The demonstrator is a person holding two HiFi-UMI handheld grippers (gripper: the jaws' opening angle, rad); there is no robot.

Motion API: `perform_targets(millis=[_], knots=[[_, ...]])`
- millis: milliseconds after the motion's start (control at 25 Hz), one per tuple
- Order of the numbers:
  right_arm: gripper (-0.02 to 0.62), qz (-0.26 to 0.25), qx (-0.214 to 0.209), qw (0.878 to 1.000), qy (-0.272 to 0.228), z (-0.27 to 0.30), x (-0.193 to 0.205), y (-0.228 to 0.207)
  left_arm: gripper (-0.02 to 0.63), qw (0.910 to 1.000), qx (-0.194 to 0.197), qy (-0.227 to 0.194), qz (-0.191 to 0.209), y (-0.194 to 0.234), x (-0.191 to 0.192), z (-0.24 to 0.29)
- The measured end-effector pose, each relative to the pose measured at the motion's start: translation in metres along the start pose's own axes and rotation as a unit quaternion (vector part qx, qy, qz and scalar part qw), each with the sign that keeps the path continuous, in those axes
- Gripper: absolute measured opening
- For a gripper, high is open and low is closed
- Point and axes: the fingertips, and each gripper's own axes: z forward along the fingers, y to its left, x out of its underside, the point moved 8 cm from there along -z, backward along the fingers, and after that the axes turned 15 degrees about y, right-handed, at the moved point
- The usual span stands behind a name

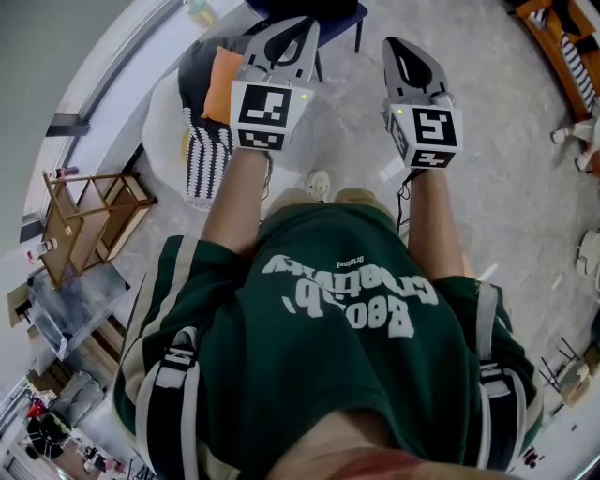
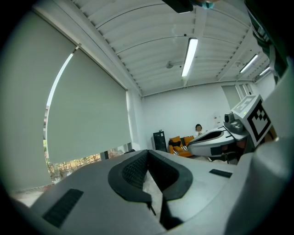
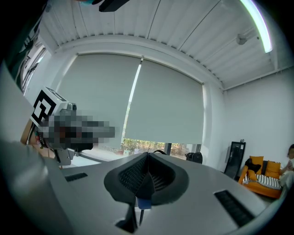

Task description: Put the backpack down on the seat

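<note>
Since backpack straps (image 1: pixel 178 375) sit on the shoulders, left claw (image 1: pixel 286 33) and right claw (image 1: pixel 398 47) are pinched shut, empty, held ahead; chair (image 1: pixel 164 131) likely target.

The shirt (image 1: pixel 337 300) is dark green with white lettering. The backpack straps (image 1: pixel 176 394) are black and white. The left gripper (image 1: pixel 302 26) and right gripper (image 1: pixel 392 47) are pale grey and black, each with black-and-white square markers. One cushion (image 1: pixel 221 82) is orange, the cloth (image 1: pixel 204 155) black-and-white striped, the seat (image 1: pixel 164 122) white. The floor (image 1: pixel 506 169) is mottled grey, the sofa (image 3: pixel 262 178) orange.
</note>
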Motion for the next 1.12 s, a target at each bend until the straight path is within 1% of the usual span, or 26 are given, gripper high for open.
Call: perform_targets(millis=[280, 520, 720, 960, 1120], knots=[[0.032, 0.006, -0.006, 1.000, 0.005, 0.067, -0.017, -0.039, 0.017, 0.9999, 0.005, 0.005, 0.011, 0.038, -0.017, 0.071], [0.032, 0.001, -0.028, 1.000, 0.006, 0.127, -0.024, -0.084, 0.017, 0.9998, -0.006, 0.016, 0.001, 0.054, -0.026, 0.137], [0.032, -0.006, -0.060, 0.998, -0.005, 0.213, -0.042, -0.147, 0.017, 0.9993, -0.027, 0.027, -0.006, 0.082, -0.037, 0.224], [0.031, -0.017, -0.096, 0.995, -0.009, 0.308, -0.073, -0.230, 0.017, 0.9969, -0.064, 0.043, -0.019, 0.120, -0.065, 0.330], [0.032, -0.021, -0.118, 0.993, -0.010, 0.358, -0.079, -0.273, 0.017, 0.9944, -0.087, 0.055, -0.025, 0.135, -0.074, 0.386]])
